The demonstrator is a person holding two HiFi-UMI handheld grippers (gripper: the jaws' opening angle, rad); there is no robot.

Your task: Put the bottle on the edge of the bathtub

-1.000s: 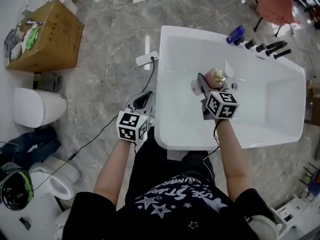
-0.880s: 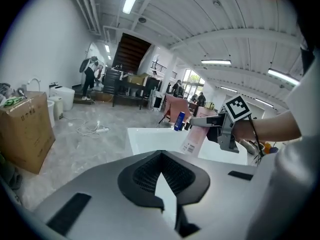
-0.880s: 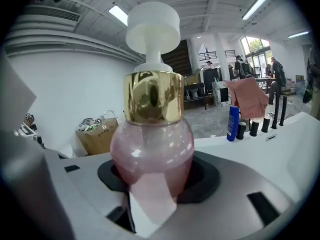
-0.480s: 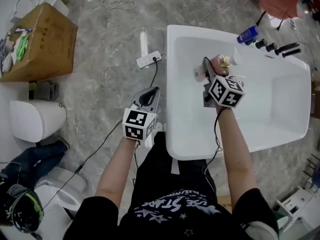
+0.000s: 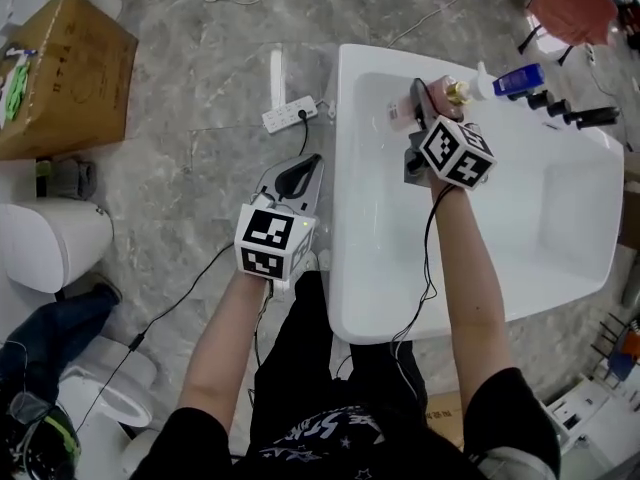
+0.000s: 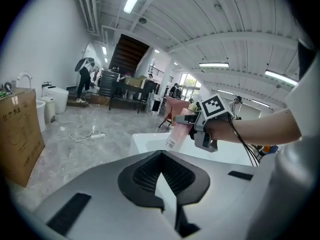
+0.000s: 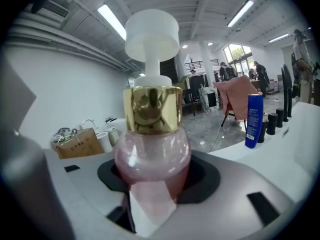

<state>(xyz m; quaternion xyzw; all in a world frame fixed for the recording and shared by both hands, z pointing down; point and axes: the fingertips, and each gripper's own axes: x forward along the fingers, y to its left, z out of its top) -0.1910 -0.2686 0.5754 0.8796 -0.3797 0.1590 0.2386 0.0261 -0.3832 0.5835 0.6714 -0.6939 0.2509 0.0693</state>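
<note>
Head view: since a second ago the right gripper (image 5: 428, 118) has carried the pink pump bottle (image 5: 441, 92) from over the middle of the bathtub (image 5: 345, 168) to just short of its far rim, near the blue bottle (image 5: 517, 78) standing there. We judge the carry nearly done. The bottle has not yet been set down on the edge or let go. The right forearm reaches out long over the bathtub's basin. The left gripper (image 5: 306, 168) has drifted forward too, outside the bathtub's near-left wall, over the floor.

Left gripper view: its jaws are drawn together with nothing between them. Beyond them, over the bathtub, the right gripper holds the bottle in the air, slanted.

Right gripper view: the jaws clamp the bottle's pink body, with the gold collar and white pump head rising above the pads. The bathtub's white edge lies ahead to the right, by the blue bottle.
</note>
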